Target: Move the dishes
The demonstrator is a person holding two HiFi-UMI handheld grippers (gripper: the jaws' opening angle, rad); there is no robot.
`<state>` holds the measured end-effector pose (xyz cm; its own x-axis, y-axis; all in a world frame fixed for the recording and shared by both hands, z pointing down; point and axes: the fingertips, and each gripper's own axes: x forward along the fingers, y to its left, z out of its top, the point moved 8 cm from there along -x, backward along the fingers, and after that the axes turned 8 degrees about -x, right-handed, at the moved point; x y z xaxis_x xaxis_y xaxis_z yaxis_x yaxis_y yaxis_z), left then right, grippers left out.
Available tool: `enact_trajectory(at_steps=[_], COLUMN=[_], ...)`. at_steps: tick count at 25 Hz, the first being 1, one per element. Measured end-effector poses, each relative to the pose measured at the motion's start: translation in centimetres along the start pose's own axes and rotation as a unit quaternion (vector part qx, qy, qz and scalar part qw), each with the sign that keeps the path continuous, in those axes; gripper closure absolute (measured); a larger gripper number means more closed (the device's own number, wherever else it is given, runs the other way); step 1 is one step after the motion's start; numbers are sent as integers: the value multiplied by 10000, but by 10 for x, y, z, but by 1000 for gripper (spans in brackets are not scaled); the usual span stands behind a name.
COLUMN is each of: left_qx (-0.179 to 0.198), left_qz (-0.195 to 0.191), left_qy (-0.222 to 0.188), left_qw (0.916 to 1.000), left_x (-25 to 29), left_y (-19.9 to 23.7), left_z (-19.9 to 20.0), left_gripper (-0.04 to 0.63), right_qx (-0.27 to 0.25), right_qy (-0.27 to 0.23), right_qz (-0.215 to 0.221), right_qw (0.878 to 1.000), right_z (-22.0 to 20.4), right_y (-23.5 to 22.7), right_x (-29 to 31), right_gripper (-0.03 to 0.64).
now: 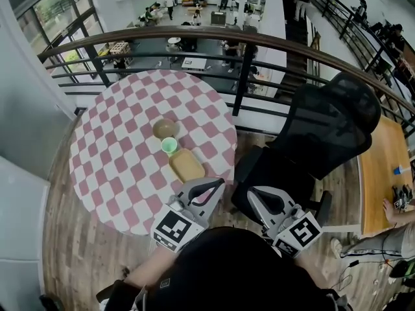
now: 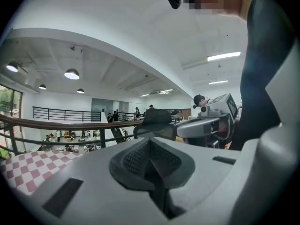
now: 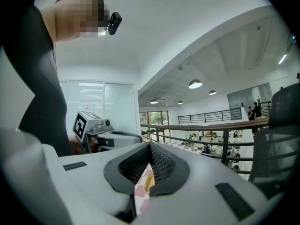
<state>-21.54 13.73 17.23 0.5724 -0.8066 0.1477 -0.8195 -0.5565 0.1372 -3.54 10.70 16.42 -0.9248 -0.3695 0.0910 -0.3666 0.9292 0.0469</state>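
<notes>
A round table (image 1: 117,173) with a pink-and-white checked cloth carries a brown bowl (image 1: 165,129), a green cup (image 1: 169,146) and a tan oblong plate (image 1: 187,164) in a row. My left gripper (image 1: 219,183) is held close to my body beyond the table's near right edge, jaws together and empty. Its closed pads (image 2: 151,142) fill the left gripper view. My right gripper (image 1: 250,195) hovers beside it in front of the chair, also shut with nothing held. Through the slit between its pads (image 3: 149,149) a strip of checked cloth and the plate shows.
A black mesh office chair (image 1: 324,128) stands right of the table, close to my right gripper. A dark curved railing (image 1: 240,63) runs behind the table over a drop to a lower floor. A wooden desk (image 1: 382,173) and a seated person's leg (image 1: 382,241) are at far right.
</notes>
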Motion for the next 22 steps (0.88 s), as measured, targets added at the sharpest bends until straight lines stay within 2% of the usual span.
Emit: enact_trajectory(at_steps=[18, 22], left_qx=[64, 60], left_qz=[-216, -258], left_qy=[109, 133], left_qw=[9997, 9996], left_x=[20, 24], left_y=[-19, -19], left_z=[5, 4], left_gripper=[595, 595], right_qx=[36, -9], right_qy=[-126, -6], right_qz=[-68, -114], right_qw=[9999, 9999], right_z=[-8, -14], right_y=[-10, -13], right_x=[-19, -20], right_gripper=[598, 598])
